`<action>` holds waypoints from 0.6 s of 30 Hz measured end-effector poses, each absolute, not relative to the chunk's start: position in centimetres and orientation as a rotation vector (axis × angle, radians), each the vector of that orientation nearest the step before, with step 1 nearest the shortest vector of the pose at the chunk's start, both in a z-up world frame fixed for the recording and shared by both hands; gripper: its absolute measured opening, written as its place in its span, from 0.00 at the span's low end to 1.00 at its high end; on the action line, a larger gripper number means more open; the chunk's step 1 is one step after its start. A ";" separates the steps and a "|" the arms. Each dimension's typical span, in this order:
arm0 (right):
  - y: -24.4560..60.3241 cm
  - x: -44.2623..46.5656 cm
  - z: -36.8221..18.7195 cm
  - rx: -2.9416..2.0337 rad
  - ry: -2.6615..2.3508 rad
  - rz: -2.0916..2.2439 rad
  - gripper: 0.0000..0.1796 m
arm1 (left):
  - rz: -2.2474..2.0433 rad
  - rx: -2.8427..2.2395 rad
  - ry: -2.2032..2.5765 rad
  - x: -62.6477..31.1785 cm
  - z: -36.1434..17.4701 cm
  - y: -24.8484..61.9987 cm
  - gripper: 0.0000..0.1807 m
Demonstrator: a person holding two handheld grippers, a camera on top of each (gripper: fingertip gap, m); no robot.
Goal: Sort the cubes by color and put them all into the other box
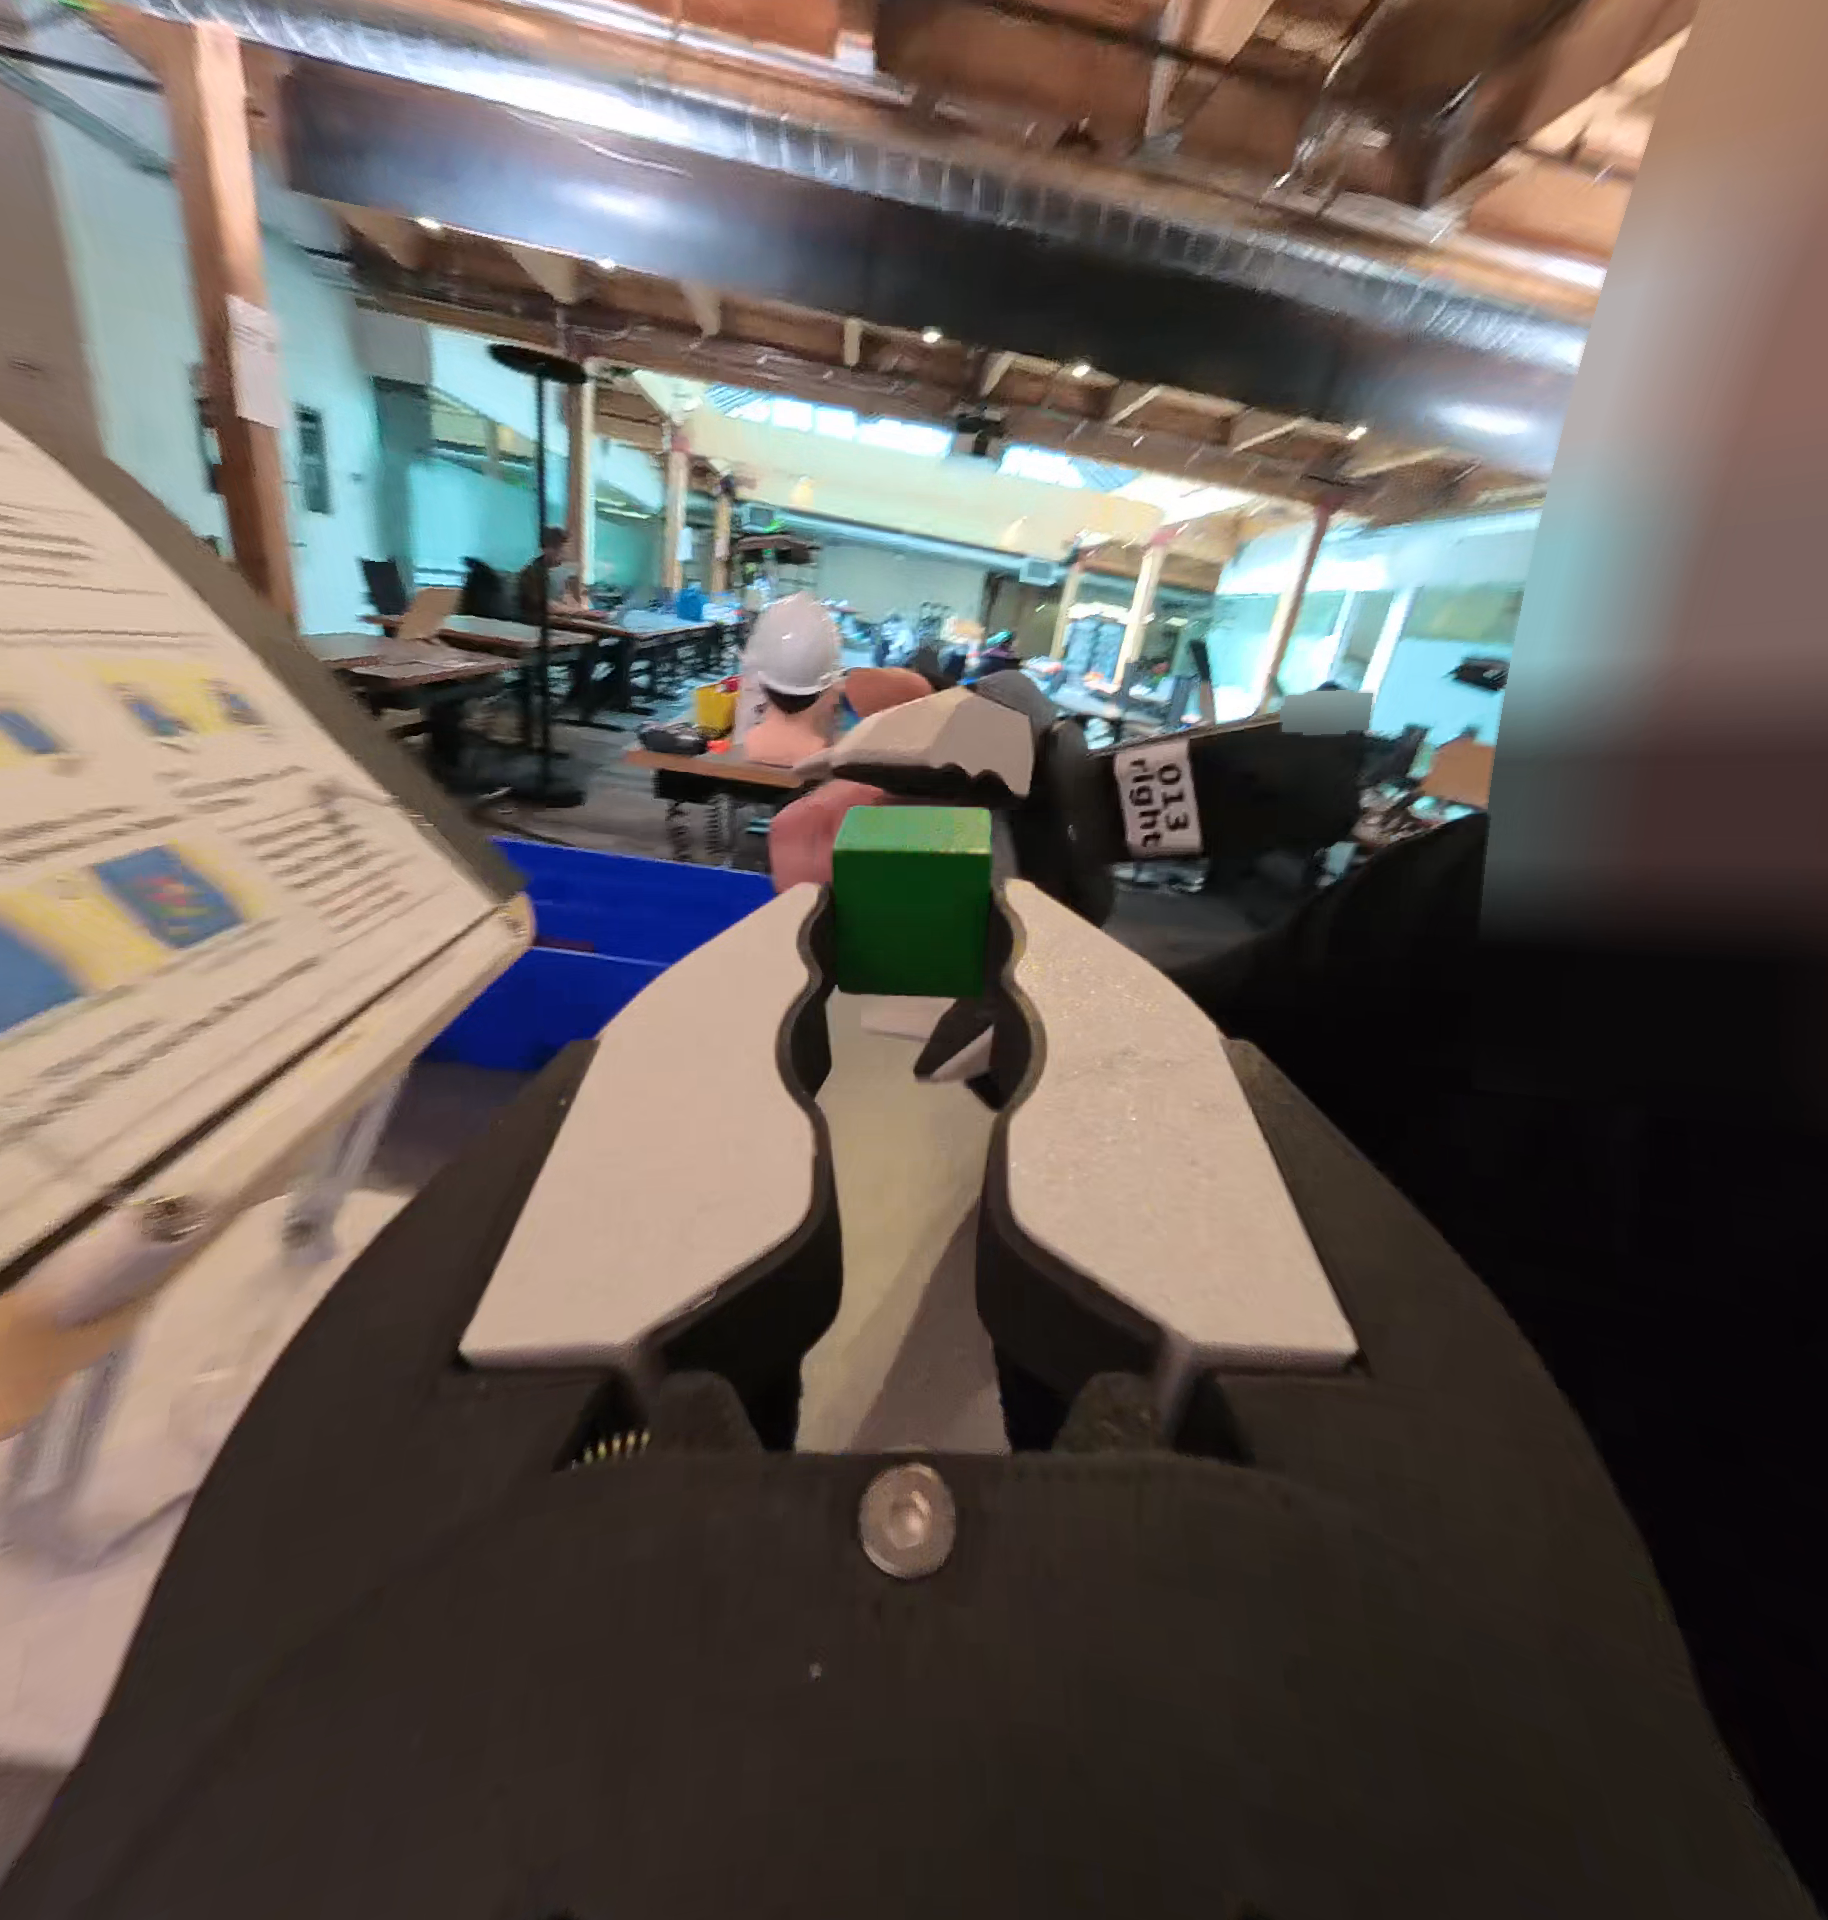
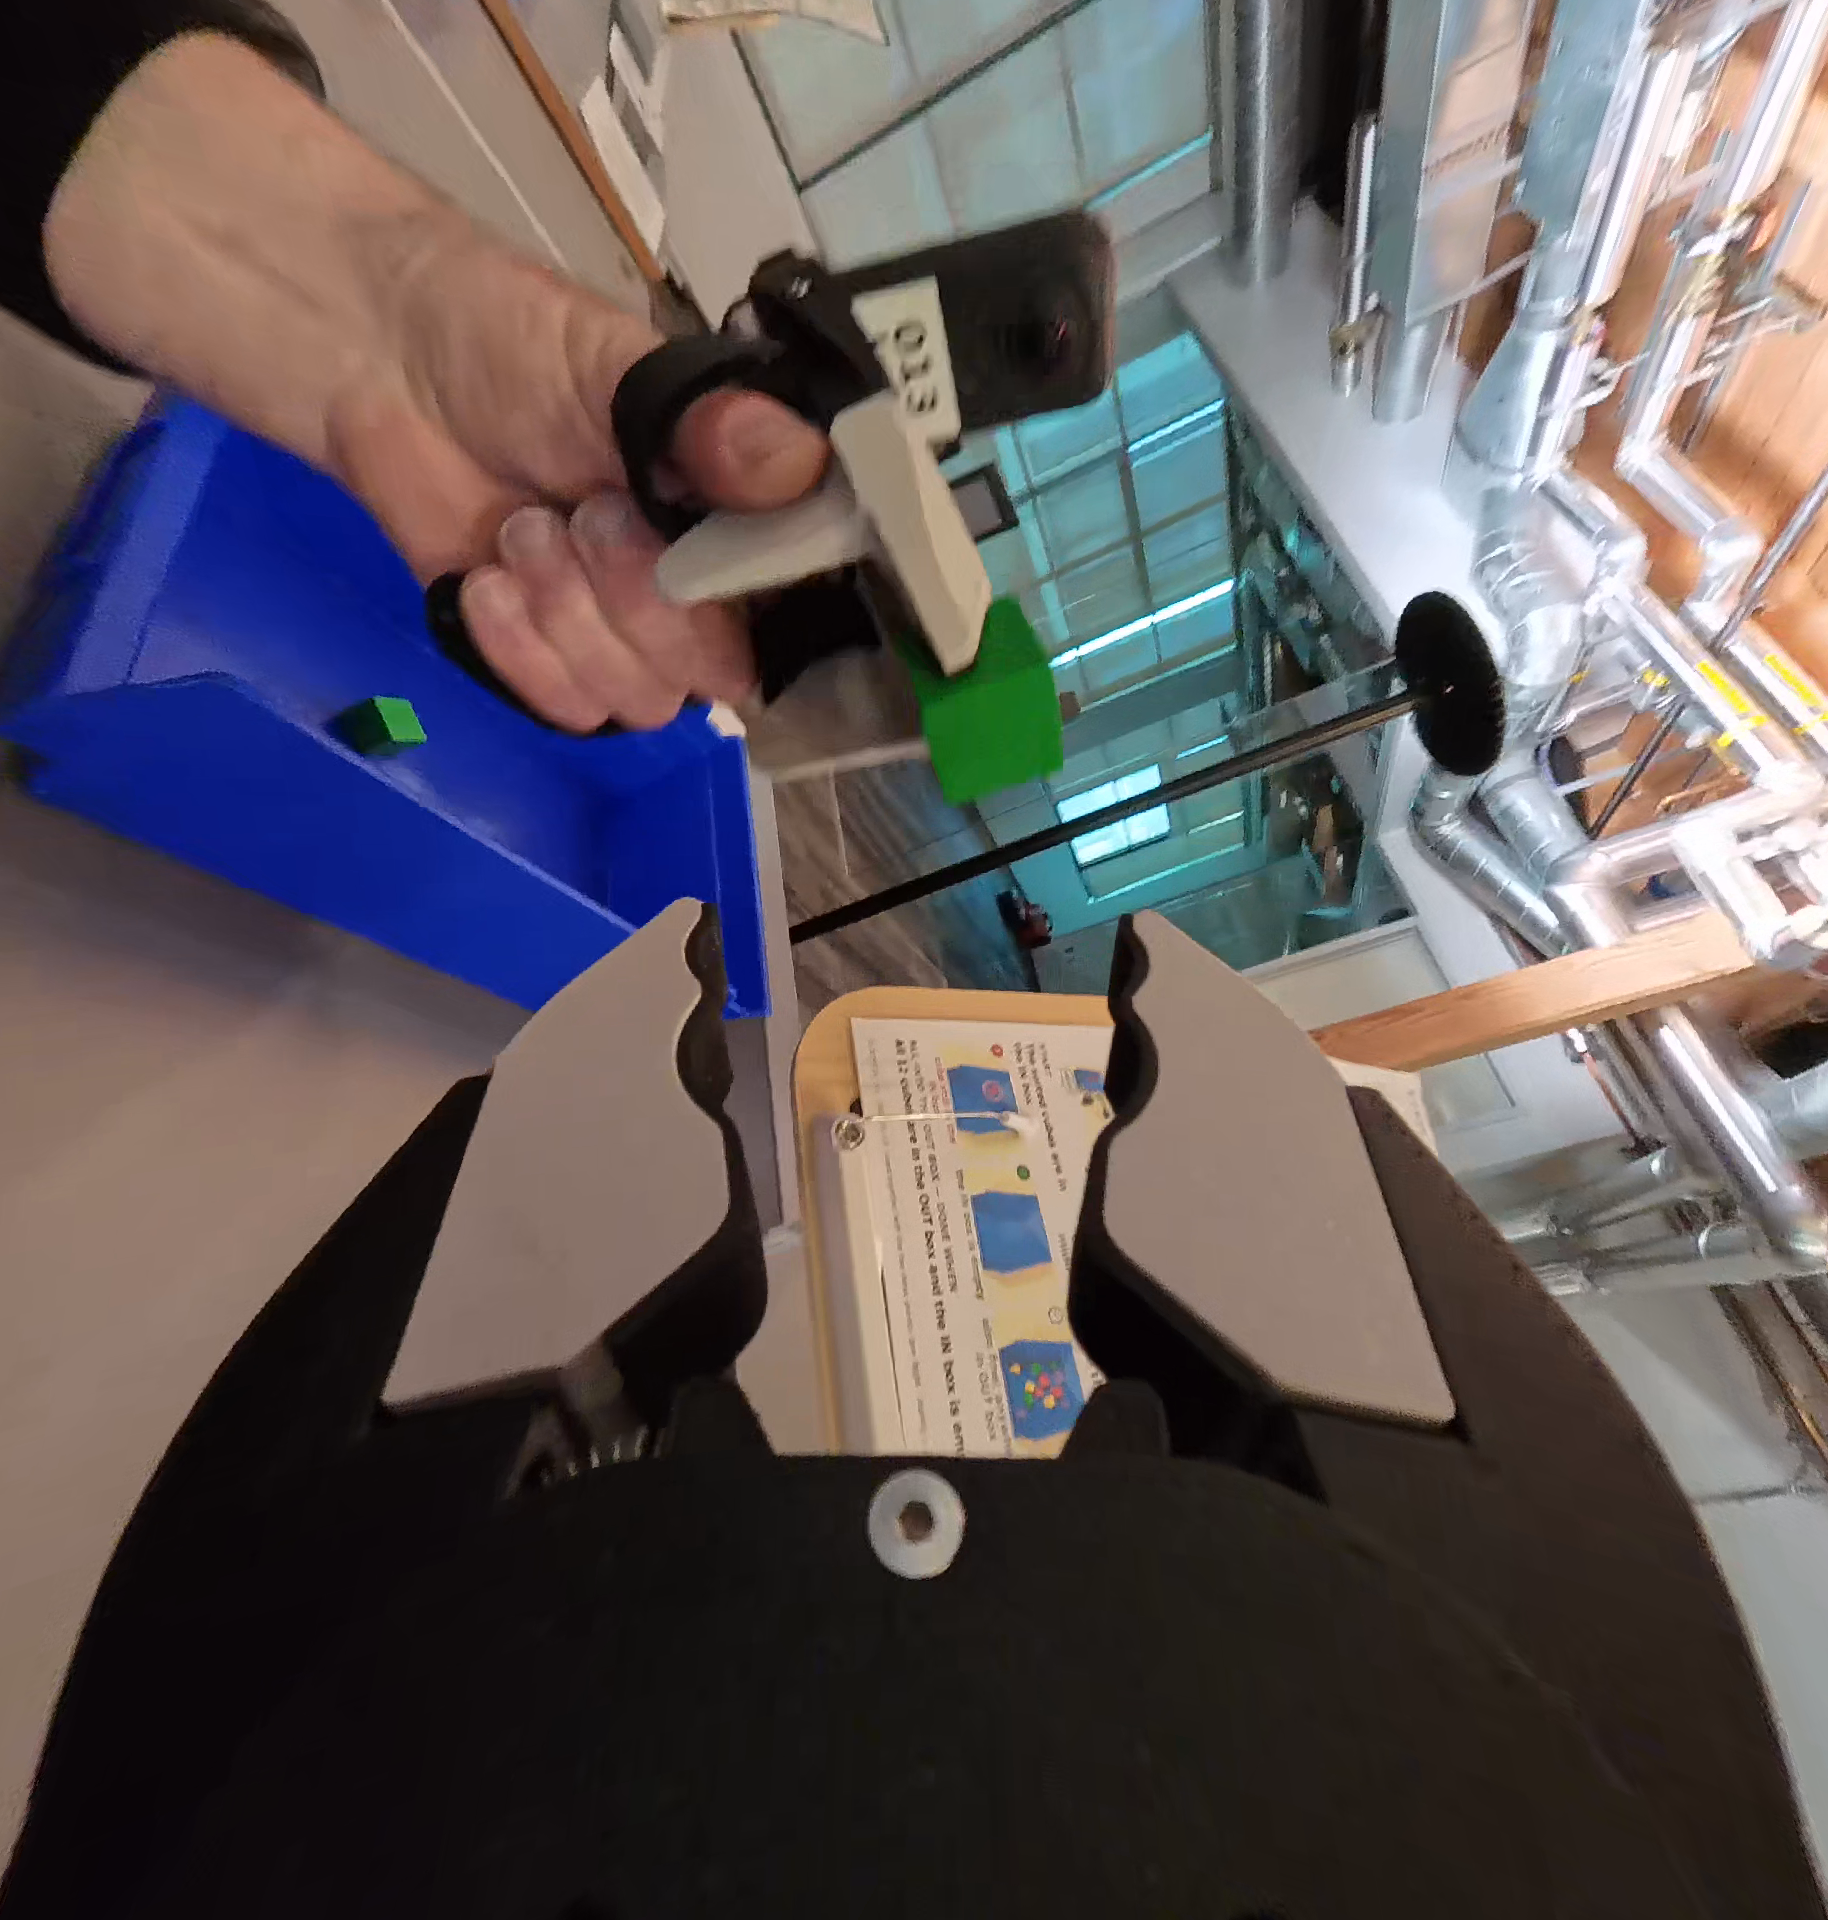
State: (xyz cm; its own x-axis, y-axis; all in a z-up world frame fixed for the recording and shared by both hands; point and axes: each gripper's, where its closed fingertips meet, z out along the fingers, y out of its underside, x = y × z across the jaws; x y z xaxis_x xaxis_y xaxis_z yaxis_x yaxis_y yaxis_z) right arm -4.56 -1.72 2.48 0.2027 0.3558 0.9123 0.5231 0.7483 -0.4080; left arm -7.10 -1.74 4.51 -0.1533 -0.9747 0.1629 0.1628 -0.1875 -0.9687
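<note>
Green cube (image 1: 911, 902), smooth and square-edged, sits clamped between the left gripper's (image 1: 908, 914) wavy grey fingers. Right gripper (image 2: 910, 925) jaws gape apart, empty. Another small green cube (image 2: 382, 722) lies in the glossy blue plastic box (image 2: 297, 810).

Instruction board (image 1: 162, 883) crowds left claw (image 1: 910, 914) on its left; right claw (image 1: 951, 769) blocks ahead.

Big open workshop: wooden ceiling beams (image 1: 889, 343), dark duct (image 1: 889, 229), desks (image 1: 536, 644), silver pipes (image 2: 1616, 623), probably skylights.
</note>
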 end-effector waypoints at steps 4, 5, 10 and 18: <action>-2.5 -4.5 3.2 -0.713 -1.377 -0.114 0.39 | -1.660 -1.113 1.109 -4.2 3.4 -3.6 0.15; -2.8 -4.5 3.1 -0.691 -1.393 -0.100 0.38 | -1.682 -1.110 1.110 -3.8 3.3 -3.8 0.15; -3.5 -4.5 2.6 -0.657 -1.436 -0.075 0.31 | -1.773 -1.097 1.132 -2.9 2.4 -4.4 0.15; -4.3 -4.7 1.4 -0.621 -1.522 -0.087 0.16 | -1.851 -1.080 1.198 -2.1 1.3 -5.6 0.15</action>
State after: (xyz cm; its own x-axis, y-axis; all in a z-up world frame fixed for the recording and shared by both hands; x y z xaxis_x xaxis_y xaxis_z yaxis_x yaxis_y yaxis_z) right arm -4.72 -4.29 1.36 0.0782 0.3223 0.9434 0.4280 0.8438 -0.3237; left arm -2.12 -5.62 1.27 -0.4303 -0.8587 0.2784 0.0974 -0.3508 -0.9314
